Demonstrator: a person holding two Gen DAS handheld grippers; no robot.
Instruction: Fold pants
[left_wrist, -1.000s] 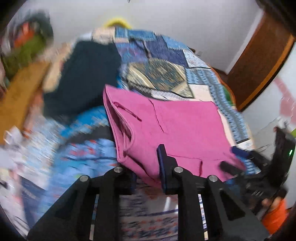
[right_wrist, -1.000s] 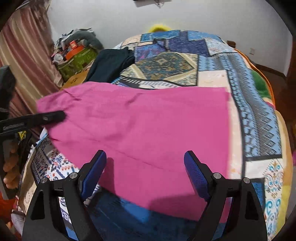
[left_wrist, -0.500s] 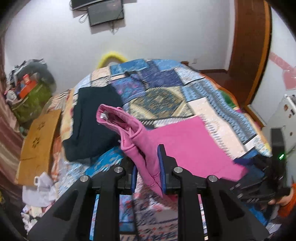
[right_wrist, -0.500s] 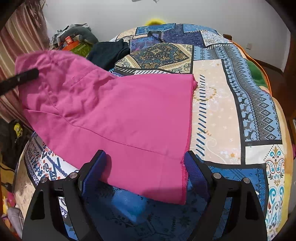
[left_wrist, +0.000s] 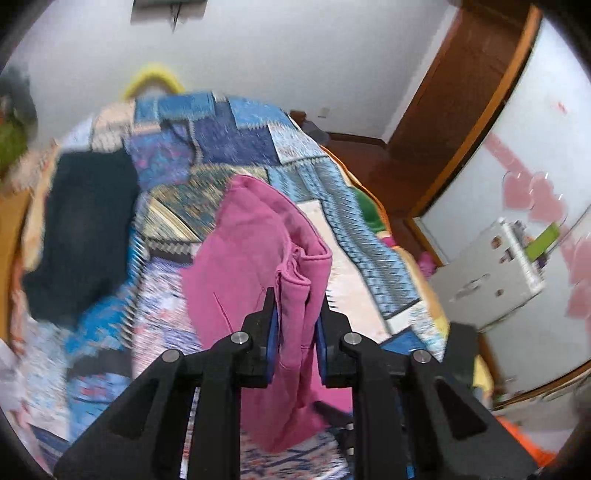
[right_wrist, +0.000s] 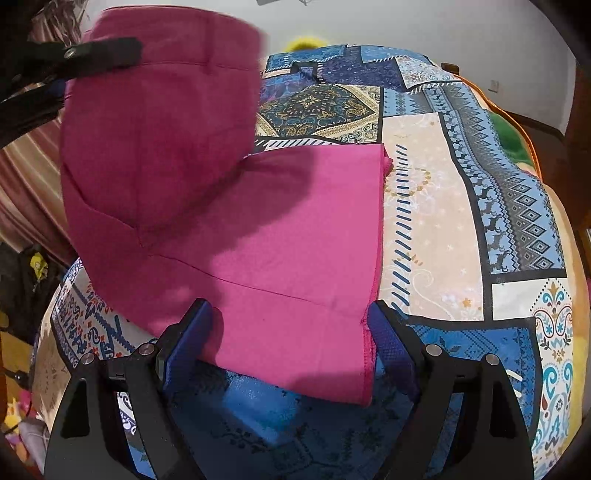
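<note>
The pink pants (right_wrist: 288, 236) lie on the patchwork bedspread (right_wrist: 436, 206), leg ends toward the right gripper. My left gripper (left_wrist: 295, 317) is shut on the waist end of the pants (left_wrist: 258, 243) and holds it lifted above the bed; in the right wrist view that raised part (right_wrist: 159, 122) hangs at the upper left with the left gripper's fingers (right_wrist: 99, 55) on it. My right gripper (right_wrist: 291, 332) is open, its blue pads either side of the pants' near hem, just above the cloth.
A dark folded garment (left_wrist: 85, 221) lies on the bed's far left. A wooden door (left_wrist: 458, 96) and a white box (left_wrist: 487, 277) stand to the right of the bed. A curtain (right_wrist: 26, 177) and clutter are on the left.
My left gripper has lifted the waist end of the pants higher and carried it over toward the leg ends. The right gripper has stayed open near the hem.
</note>
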